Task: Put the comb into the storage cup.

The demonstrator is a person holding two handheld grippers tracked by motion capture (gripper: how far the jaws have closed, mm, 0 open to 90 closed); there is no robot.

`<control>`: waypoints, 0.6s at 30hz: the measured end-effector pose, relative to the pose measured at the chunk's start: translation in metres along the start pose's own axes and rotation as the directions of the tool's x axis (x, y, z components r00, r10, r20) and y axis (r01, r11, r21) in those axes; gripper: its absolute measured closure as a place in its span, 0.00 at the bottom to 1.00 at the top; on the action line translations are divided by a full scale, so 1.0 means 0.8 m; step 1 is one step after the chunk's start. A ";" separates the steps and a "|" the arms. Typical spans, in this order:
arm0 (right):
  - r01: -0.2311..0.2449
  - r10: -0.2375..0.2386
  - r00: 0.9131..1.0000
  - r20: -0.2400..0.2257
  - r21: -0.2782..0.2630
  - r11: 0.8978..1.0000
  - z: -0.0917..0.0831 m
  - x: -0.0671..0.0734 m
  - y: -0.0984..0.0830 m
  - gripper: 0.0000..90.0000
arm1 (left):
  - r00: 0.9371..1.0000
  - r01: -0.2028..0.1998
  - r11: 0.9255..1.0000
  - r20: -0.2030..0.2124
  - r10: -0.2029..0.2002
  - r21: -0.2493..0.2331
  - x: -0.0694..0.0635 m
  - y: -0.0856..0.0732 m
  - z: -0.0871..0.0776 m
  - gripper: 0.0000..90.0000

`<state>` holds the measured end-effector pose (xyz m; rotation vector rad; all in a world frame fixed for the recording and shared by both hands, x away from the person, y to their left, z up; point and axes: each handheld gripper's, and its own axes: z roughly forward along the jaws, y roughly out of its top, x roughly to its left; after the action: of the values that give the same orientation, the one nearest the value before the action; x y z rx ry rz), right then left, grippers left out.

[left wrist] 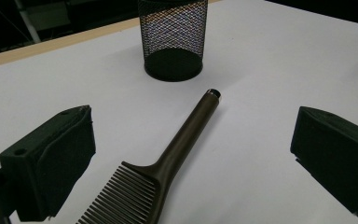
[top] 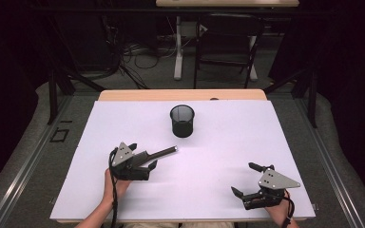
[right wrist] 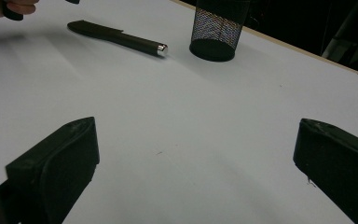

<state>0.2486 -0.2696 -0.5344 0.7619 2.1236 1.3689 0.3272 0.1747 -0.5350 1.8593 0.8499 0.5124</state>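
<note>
A dark brown comb point(top: 161, 153) point(left wrist: 177, 149) lies flat on the white board point(top: 218, 142). Its handle points toward a black mesh cup point(top: 182, 121) point(left wrist: 172, 42), which stands upright just beyond the handle's tip. My left gripper point(top: 143, 156) point(left wrist: 193, 137) is open, with one jaw on each side of the comb's toothed end and neither jaw touching it. At the board's near right, my right gripper point(top: 244, 179) point(right wrist: 196, 149) is open over bare board with nothing between its jaws. In the right gripper view the comb point(right wrist: 116, 37) and the mesh cup point(right wrist: 216, 32) lie farther off.
The board covers most of a wooden table whose far edge point(top: 180, 94) shows behind it. Beyond the table are a chair point(top: 225, 47), a desk leg and cables on the floor. A hand point(right wrist: 9, 7) holding the left gripper shows in the right gripper view.
</note>
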 end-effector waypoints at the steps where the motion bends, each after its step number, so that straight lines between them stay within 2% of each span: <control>1: -0.001 0.001 1.000 0.001 -0.002 1.000 0.000 -0.001 0.000 0.00 | 1.000 0.000 1.000 0.000 0.000 0.000 0.000 0.000 0.000 0.00; 18: -0.004 0.004 1.000 -0.002 0.008 1.000 0.000 -0.001 -0.001 0.00 | 0.999 0.039 0.998 -0.006 -0.039 0.055 0.001 0.018 0.035 0.00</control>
<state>0.2490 -0.2704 -0.5348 0.7692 2.1314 1.3645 0.3514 0.1545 -0.5335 1.8890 0.9102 0.4741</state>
